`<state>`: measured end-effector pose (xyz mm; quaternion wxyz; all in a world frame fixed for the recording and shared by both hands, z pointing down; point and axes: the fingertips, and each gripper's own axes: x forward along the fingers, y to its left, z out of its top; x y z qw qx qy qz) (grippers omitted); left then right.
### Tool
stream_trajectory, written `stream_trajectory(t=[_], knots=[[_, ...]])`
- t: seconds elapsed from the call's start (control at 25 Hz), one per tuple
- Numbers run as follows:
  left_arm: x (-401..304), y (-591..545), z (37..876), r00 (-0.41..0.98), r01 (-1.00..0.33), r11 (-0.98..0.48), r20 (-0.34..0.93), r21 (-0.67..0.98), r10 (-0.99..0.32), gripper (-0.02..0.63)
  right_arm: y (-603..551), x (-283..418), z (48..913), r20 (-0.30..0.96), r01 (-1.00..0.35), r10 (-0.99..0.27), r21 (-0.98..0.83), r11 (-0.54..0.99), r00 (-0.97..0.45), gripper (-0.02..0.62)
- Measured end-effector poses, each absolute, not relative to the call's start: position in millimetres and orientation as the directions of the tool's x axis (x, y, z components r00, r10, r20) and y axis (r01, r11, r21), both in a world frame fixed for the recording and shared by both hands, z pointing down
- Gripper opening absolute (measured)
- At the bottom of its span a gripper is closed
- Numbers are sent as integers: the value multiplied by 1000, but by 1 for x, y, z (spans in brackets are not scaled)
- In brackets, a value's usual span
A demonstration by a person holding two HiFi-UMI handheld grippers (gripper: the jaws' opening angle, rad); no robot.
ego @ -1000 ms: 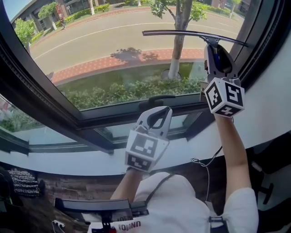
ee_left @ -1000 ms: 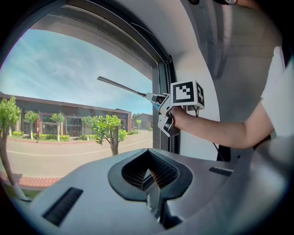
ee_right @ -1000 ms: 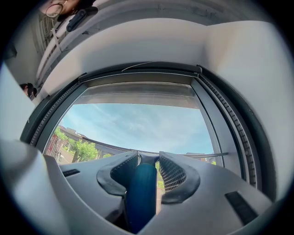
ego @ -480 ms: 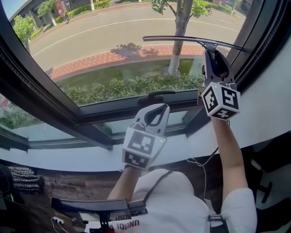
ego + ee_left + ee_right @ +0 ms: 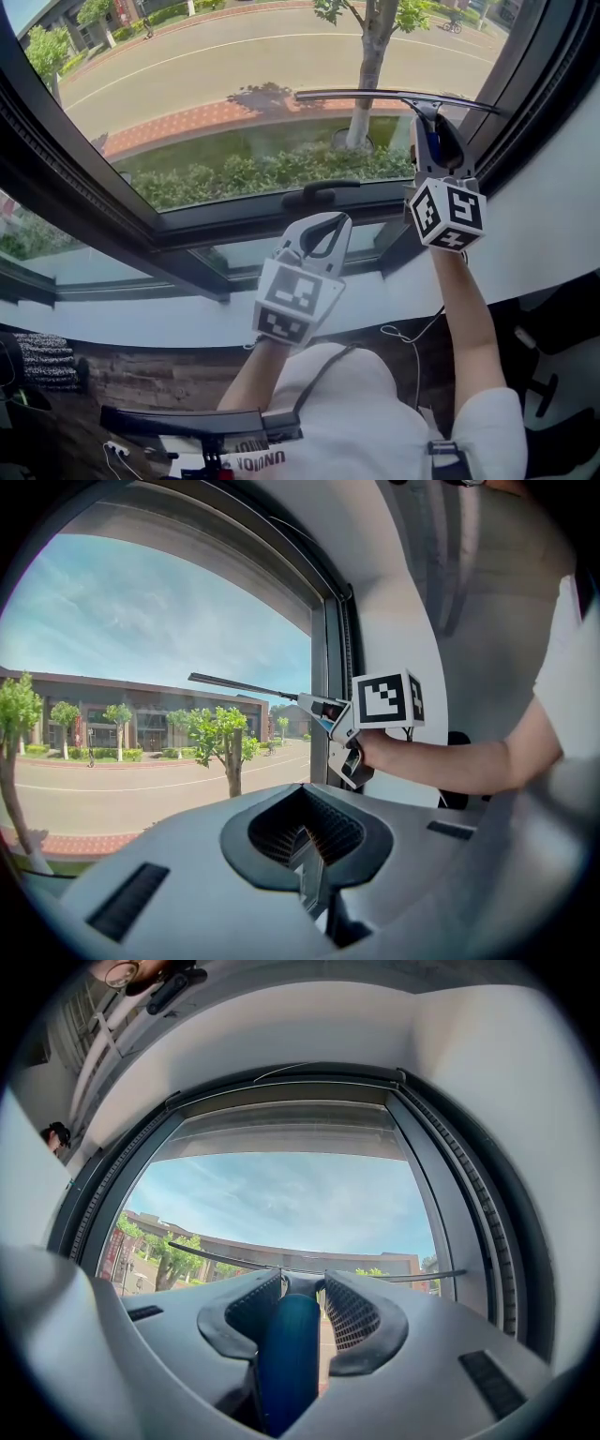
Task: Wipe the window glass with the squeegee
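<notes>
Right tongs clench my squeegee by its blue handle (seemingly light, stiff), blade against the window glass; left tongs closed, empty, below it.

Head view looks steeply down at the window glass; both gripper views face it close, sharing the squeegee.

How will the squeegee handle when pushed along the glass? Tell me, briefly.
The squeegee probably feels light: its blade is a long, thin bar. That length may lever it round in the right gripper, which clamps only the blue handle. The blade edge likely flexes slightly against the window glass.
</notes>
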<state>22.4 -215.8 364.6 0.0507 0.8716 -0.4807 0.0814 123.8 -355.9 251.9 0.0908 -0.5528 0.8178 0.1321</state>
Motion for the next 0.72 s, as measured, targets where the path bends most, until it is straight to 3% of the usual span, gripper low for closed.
stream_trajectory(t=[0.72], knots=[[23,-219,371,518,-851,-526,211,22,-829,0,-358,124,315,-165,-924,-910,93,370,-381,149]])
